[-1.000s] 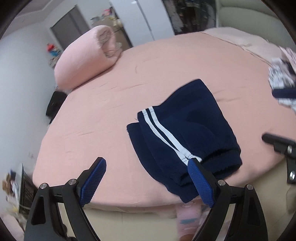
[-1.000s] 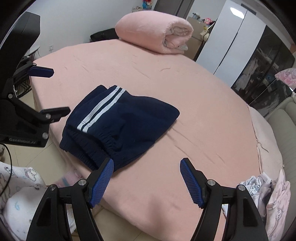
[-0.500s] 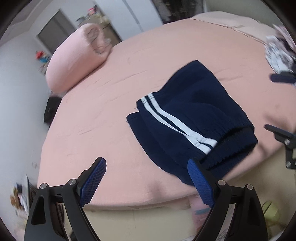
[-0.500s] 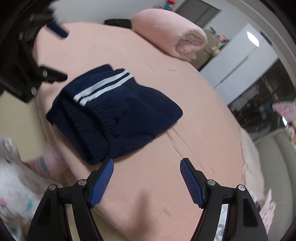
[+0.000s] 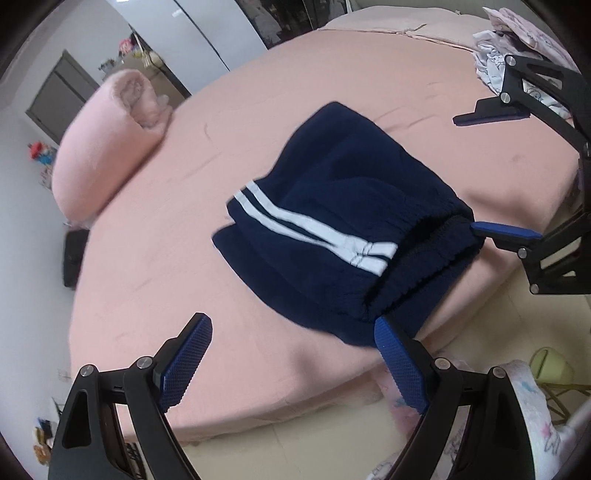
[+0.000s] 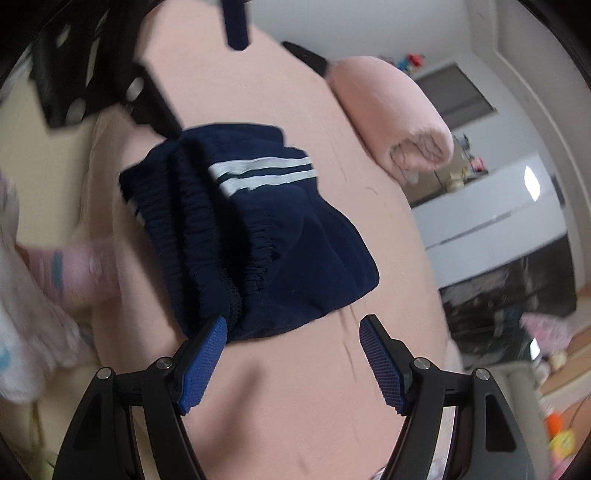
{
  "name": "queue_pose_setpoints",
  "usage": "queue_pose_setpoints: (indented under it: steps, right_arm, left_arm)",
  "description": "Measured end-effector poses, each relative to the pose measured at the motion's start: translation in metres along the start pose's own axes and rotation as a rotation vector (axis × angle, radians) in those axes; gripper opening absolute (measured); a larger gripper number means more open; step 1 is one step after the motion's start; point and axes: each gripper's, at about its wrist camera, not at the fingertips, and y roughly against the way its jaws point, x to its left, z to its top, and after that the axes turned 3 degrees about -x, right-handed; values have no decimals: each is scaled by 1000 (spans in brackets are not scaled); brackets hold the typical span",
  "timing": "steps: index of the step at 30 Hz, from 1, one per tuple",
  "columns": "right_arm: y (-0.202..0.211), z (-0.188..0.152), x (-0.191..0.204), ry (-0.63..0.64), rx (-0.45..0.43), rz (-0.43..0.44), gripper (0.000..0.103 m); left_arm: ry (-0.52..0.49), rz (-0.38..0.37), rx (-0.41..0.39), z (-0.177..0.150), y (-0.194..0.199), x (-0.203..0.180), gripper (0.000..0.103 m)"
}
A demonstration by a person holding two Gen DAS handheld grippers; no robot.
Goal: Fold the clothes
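Folded navy trousers [image 5: 343,221] with two white side stripes lie on the pink bed [image 5: 155,258], their elastic waistband hanging over the near edge. My left gripper [image 5: 291,362] is open, its right pad against the trousers' lower corner. My right gripper [image 6: 291,358] is open too, its left pad beside the waistband of the trousers [image 6: 258,236]. In the left wrist view the right gripper [image 5: 495,173] comes in from the right with one finger next to the waistband. The left gripper's fingers [image 6: 236,22] show at the top of the right wrist view.
A rolled pink quilt [image 5: 107,147] lies at the far side of the bed, also in the right view [image 6: 391,114]. A pile of light clothes [image 5: 495,55] sits at the far right. A person's pink-patterned sleeve [image 6: 44,266] is at left. White wardrobes [image 6: 491,210] stand beyond.
Both grippers have swung in closer to the trousers' waistband, and the right one has rolled so the bed appears tilted. The trousers lie where they were. Both jaws stay open.
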Motion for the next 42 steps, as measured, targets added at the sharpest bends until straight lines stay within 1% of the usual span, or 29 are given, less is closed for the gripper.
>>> queue_pose_setpoints:
  steps: [4,9,12,15,20,23,25,27,30,34,40,42]
  right_arm:
    - [-3,2,13,104,-16,-44,74]
    - [6,0,23,198,-48,-86,74]
    - [10,-5,25,199,-44,-76,74]
    - [10,-12,32,245,-40,-85,74]
    - [3,-18,43,318,-47,-89,74]
    - [-10,-14,46,314,-45,-113,74]
    - [-16,-11,44,272,-36,-88,75]
    - [-25,-7,44,241,-31,-89,79]
    - [-30,-4,50,265,-57,-125,82]
    - [-34,0,50,272,-90,-137,92]
    - [-40,6,51,283,-139,-154,92]
    - [-38,3,51,296,-169,-139,92]
  left_arm:
    - [2,-17,21,-5,-2,1,90]
    - [6,2,31,-8,-3,4,90]
    - [-9,-24,10,-9,0,3,90]
    - [-27,-55,-15,-9,3,0,90]
    - [-122,-96,-30,-6,4,-20,90]
    - [-160,-102,-17,-4,0,-30,90]
    - [-168,-109,-11,-3,-3,-32,90]
    - [-164,-104,-1,-3,-6,-31,90]
    - [-145,-84,17,-3,-12,-26,90]
    - [-136,-61,32,-3,-15,-23,90]
    - [-169,-58,43,-5,-17,-27,90]
    - [-171,-55,44,-5,-18,-27,90]
